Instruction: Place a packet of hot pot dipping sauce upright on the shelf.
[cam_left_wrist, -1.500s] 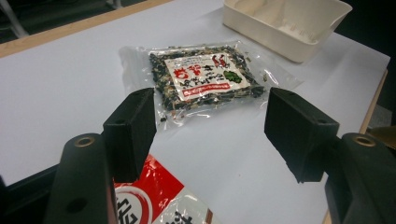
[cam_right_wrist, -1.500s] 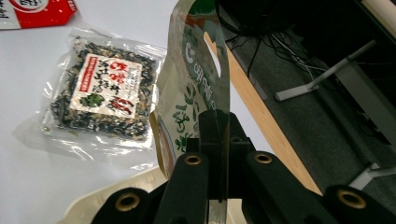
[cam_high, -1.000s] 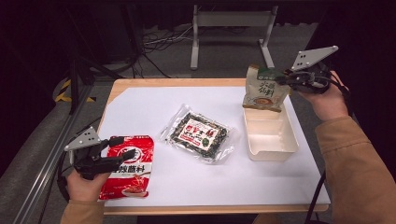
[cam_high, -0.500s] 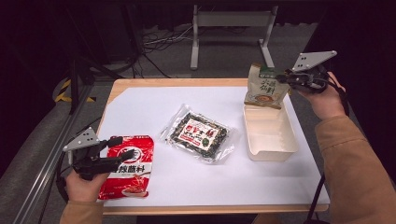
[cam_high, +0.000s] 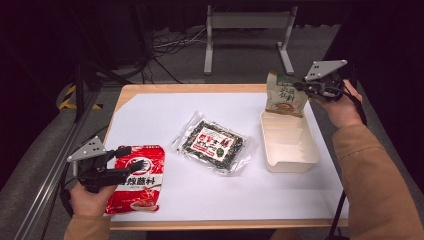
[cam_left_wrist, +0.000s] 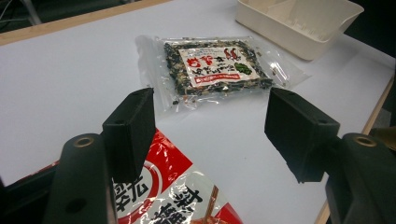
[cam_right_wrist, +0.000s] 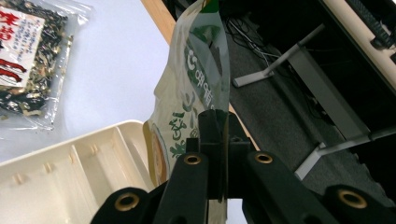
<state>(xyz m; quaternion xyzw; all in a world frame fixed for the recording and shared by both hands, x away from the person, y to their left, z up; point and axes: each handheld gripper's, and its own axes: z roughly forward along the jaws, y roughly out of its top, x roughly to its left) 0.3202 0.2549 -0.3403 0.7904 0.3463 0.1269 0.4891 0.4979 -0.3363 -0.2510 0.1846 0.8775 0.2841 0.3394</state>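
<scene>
A green and beige snack pouch (cam_high: 284, 96) hangs upright over the far end of the cream tray (cam_high: 290, 165). My right gripper (cam_high: 301, 86) is shut on the pouch's side edge; in the right gripper view the jaws (cam_right_wrist: 217, 121) pinch the pouch (cam_right_wrist: 187, 102) above the tray (cam_right_wrist: 70, 158). At the near left, a red packet (cam_high: 137, 185) lies flat on the white sheet. My left gripper (cam_high: 128, 161) stands open over its top left corner. In the left gripper view the jaws of that gripper (cam_left_wrist: 210, 130) are wide apart above the red packet (cam_left_wrist: 177, 196).
A clear packet of dark flakes (cam_high: 214, 145) lies in the middle of the sheet, between the red packet and the tray. The wooden table edge (cam_high: 200, 89) runs along the far side. Metal stand legs (cam_high: 248, 30) and cables are on the floor beyond.
My right gripper has sunk a little with the pouch, toward the tray's far end. The left gripper and the packets on the table have stayed in place.
</scene>
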